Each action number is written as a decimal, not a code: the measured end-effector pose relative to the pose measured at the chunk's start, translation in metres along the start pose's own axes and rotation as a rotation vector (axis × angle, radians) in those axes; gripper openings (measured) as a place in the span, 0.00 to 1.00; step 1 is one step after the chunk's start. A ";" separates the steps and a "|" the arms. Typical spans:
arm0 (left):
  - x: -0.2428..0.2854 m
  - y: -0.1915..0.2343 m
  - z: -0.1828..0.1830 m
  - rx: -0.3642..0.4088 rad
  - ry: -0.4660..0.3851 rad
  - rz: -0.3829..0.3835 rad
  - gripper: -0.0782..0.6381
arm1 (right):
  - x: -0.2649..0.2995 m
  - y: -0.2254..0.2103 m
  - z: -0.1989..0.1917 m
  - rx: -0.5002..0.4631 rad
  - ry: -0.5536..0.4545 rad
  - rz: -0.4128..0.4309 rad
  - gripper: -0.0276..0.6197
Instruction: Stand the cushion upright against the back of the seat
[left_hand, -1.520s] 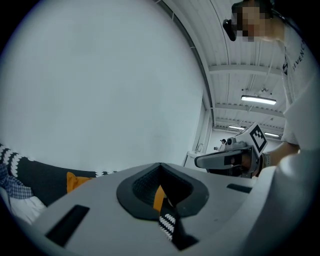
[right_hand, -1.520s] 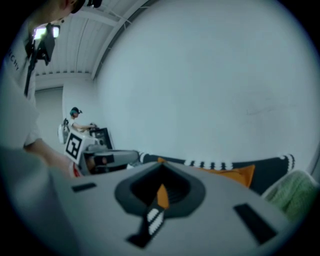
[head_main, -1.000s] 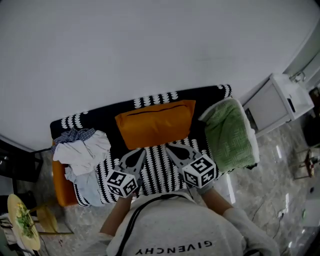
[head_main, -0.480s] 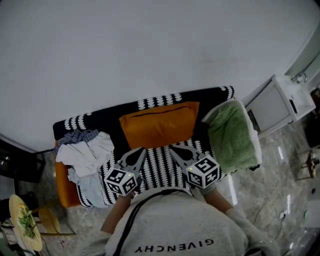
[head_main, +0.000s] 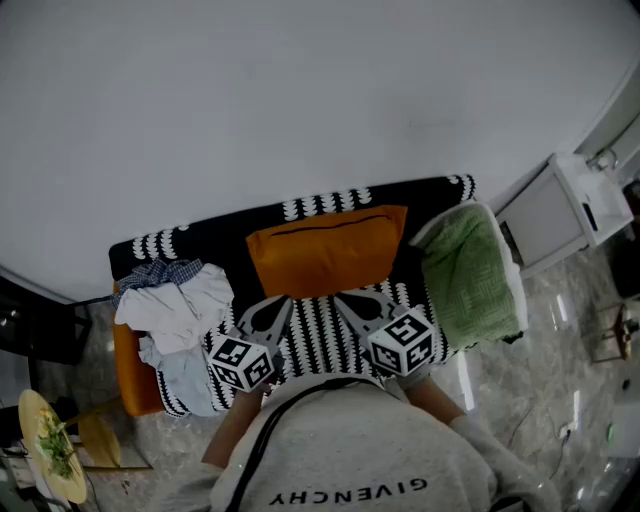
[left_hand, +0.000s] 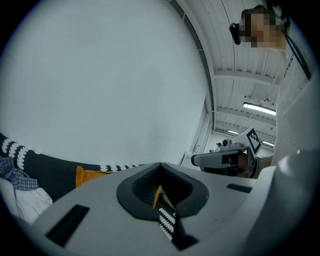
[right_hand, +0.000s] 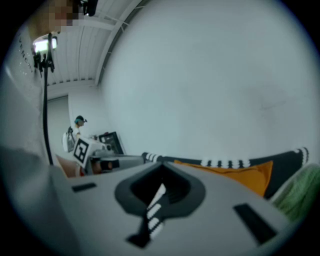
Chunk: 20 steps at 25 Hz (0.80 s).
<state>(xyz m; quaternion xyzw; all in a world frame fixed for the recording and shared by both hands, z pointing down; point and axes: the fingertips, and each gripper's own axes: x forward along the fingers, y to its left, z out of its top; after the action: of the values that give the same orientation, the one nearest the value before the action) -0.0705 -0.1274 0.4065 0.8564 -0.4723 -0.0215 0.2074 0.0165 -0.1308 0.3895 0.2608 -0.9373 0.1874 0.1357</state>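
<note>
The plain white wall (head_main: 300, 100) fills the far half of the head view; below it stands the seat (head_main: 318, 335), draped in a black-and-white patterned cover; a green knitted throw (head_main: 470, 275) lies over its right arm and a heap of pale clothes (head_main: 175, 305) sits at its left end. The orange cushion (head_main: 325, 250) is at the middle of the seat, on its long edge with its zip side up, leaning against the backrest; so the standing-up step looks done, and what remains is likely only to draw back without knocking it, or nudge it if it sags. Both hands are held low over the near edge of the seat, pointing toward the cushion but apart from it; the left gripper (head_main: 277, 304) and right gripper (head_main: 345, 300) are both clenched on nothing.
</note>
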 end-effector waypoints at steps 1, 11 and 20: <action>0.000 0.002 -0.001 -0.003 0.001 0.001 0.14 | 0.002 0.000 0.000 0.000 0.003 0.000 0.07; -0.003 0.020 0.002 -0.027 0.001 -0.003 0.14 | 0.012 0.002 0.000 -0.005 0.019 -0.015 0.07; -0.004 0.023 -0.001 -0.039 0.004 -0.023 0.14 | 0.018 0.007 -0.001 -0.021 0.039 -0.011 0.07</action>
<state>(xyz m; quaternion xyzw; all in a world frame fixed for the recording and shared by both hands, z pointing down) -0.0905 -0.1344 0.4157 0.8576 -0.4616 -0.0315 0.2247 -0.0018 -0.1323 0.3945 0.2608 -0.9349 0.1820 0.1576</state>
